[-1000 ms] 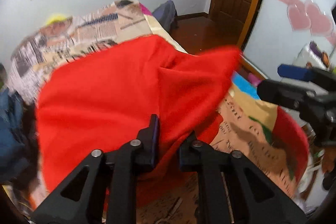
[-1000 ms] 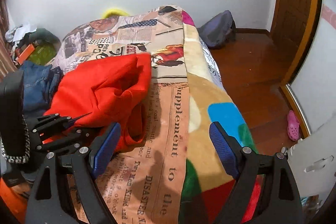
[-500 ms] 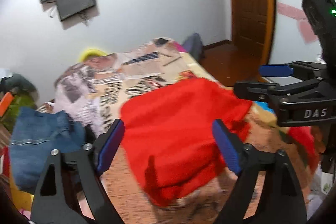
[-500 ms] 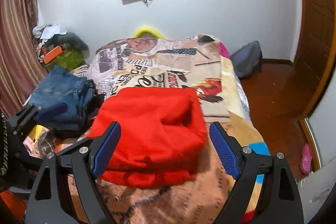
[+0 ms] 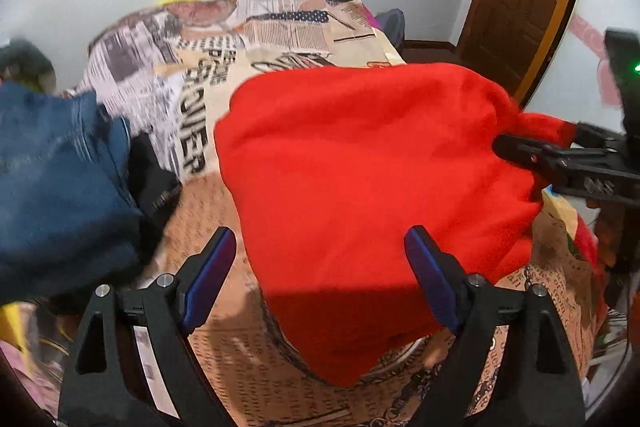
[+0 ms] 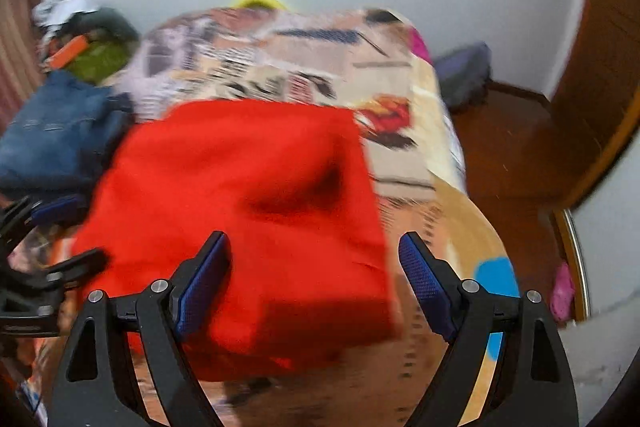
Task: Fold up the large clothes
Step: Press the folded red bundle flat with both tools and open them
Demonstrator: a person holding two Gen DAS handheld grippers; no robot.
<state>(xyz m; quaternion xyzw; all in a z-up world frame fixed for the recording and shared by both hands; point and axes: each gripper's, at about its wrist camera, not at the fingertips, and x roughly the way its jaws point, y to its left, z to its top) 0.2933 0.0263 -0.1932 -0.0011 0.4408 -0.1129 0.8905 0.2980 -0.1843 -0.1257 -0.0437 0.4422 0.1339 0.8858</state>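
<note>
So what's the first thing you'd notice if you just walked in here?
The bright red garment, lying folded in the middle of the newspaper-print bedspread. Next, the blue jeans heaped at its left. Both hand-held grippers, left and right, are wide open over the red cloth.

Both wrist views close above bed, facing wall, sharing red garment

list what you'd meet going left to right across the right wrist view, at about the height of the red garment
left gripper at the edge → blue jeans → red garment → printed bedspread → wooden floor → pink shoe
</note>
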